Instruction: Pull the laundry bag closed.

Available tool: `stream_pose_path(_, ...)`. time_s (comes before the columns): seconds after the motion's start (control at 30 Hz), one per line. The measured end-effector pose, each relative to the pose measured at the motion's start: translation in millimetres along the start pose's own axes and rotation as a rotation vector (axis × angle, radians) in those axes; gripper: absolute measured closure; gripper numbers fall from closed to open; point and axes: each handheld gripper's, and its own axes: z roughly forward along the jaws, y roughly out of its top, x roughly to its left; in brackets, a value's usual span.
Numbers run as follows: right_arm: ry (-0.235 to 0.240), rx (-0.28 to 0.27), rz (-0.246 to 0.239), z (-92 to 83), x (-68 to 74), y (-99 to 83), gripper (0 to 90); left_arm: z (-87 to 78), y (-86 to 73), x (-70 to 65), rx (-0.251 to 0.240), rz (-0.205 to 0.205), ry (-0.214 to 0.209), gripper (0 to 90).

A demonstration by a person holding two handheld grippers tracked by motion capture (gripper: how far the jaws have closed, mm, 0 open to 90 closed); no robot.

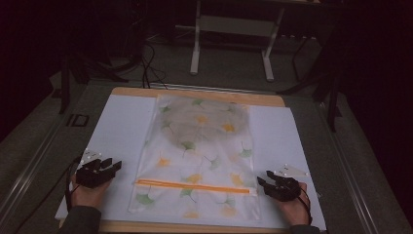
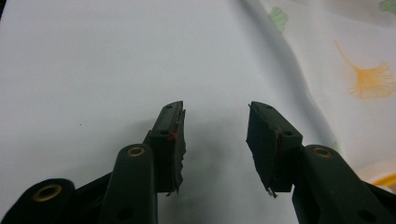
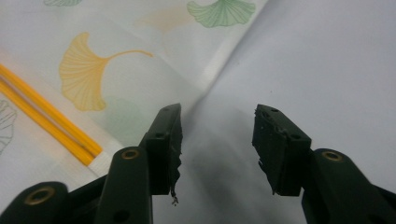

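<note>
A translucent white bag printed with green and orange ginkgo leaves lies flat on a white sheet, with an orange zip strip across its near end. My left gripper rests open on the sheet just left of the bag's near corner, nothing between its fingers. My right gripper stands open at the bag's right edge, by the end of the zip. In the left gripper view the bag lies to the right of the open gripper. In the right gripper view the zip strip runs left of the open gripper.
The white sheet covers a wooden board on a grey table. A grey rounded shape shows through the bag's far half. Beyond the table stand a white frame and dark cables on the floor.
</note>
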Motion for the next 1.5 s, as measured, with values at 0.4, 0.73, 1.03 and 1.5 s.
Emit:
stream_pose_path(0.4, 0.112, 0.016, -0.092, -3.2, 11.8, 12.7, 61.9, -8.4, 3.4, -1.3, 0.01, 0.044, -0.056, 58.7)
stream_pose_path(0.73, 0.206, 0.085, -0.234, 7.5, 35.2, 34.8, 67.9, -9.1, 4.8, -5.1, 0.016, 0.085, -0.082, 57.9)
stream_pose_path(1.03, 0.246, 0.12, -0.344, 18.8, 60.3, 58.4, 67.3, -9.0, 3.8, -4.4, 0.022, 0.096, -0.071, 57.9)
stream_pose_path(1.5, 0.336, 0.162, -0.497, 39.1, 102.7, 98.3, 68.3, -7.0, 2.8, -4.3, 0.026, 0.101, -0.078, 56.7)
